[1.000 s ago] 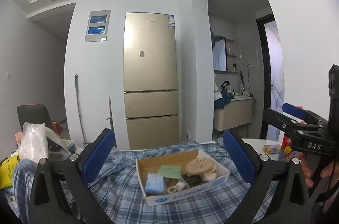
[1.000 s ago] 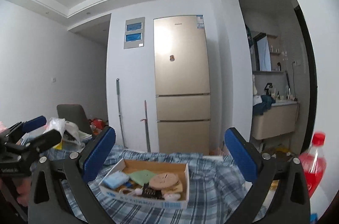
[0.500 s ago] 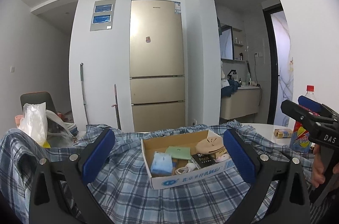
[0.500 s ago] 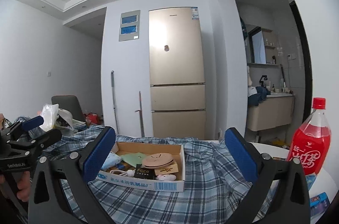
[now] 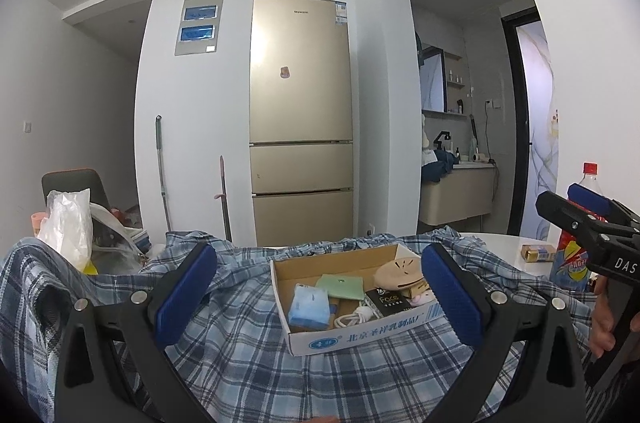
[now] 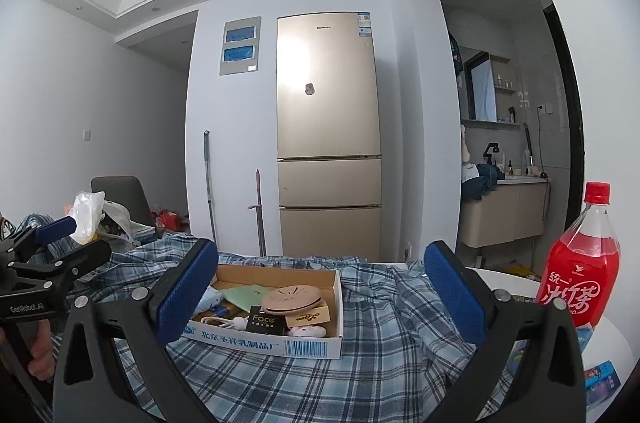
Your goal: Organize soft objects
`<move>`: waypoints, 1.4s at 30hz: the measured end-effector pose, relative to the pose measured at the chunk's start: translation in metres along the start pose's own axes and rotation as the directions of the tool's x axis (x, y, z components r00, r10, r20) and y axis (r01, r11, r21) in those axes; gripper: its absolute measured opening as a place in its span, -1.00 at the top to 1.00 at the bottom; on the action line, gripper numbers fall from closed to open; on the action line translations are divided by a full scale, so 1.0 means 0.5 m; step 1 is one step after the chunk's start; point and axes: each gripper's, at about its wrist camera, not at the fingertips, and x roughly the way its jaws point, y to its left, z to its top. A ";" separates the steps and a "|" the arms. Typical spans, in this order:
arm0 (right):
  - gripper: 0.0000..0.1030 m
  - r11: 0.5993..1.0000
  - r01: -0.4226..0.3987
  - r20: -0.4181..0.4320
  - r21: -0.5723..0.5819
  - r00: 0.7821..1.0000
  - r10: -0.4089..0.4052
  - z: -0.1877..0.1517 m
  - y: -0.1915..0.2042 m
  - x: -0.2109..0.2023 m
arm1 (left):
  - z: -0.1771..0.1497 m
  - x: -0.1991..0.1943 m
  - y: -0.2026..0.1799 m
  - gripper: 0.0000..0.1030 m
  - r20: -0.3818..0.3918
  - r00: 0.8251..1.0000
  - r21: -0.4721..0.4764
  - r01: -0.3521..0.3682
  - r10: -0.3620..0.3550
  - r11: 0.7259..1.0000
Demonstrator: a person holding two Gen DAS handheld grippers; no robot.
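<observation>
A blue and white plaid shirt (image 5: 248, 355) lies spread and rumpled over the table; it also shows in the right wrist view (image 6: 384, 355). A shallow cardboard box (image 5: 360, 333) of small items rests on top of it, also seen in the right wrist view (image 6: 280, 341). My left gripper (image 5: 318, 289) is open and empty, held just above the shirt in front of the box. My right gripper (image 6: 320, 287) is open and empty, also in front of the box. Each gripper shows at the edge of the other's view: right (image 5: 588, 223), left (image 6: 52, 243).
A red drink bottle (image 6: 580, 263) stands at the table's right edge beside small packets (image 6: 600, 379). A white plastic bag (image 5: 68, 227) and a chair (image 5: 76, 183) sit at the left. A gold fridge (image 5: 300, 119) and mop handles stand behind.
Both grippers have tilted down and moved closer over the table, so the shirt and box fill more of each view. Both stay open.
</observation>
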 end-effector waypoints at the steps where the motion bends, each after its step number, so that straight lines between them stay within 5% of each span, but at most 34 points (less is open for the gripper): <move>1: -0.99 1.000 -0.001 0.001 0.000 1.000 0.001 0.001 0.001 0.001 | 0.001 0.001 0.000 -1.00 -0.005 1.000 -0.002 -0.003 0.003 1.000; 42: -0.99 1.000 -0.009 -0.018 0.015 1.000 0.009 0.000 -0.006 0.002 | 0.002 -0.004 0.008 -1.00 -0.003 1.000 -0.023 -0.016 0.016 1.000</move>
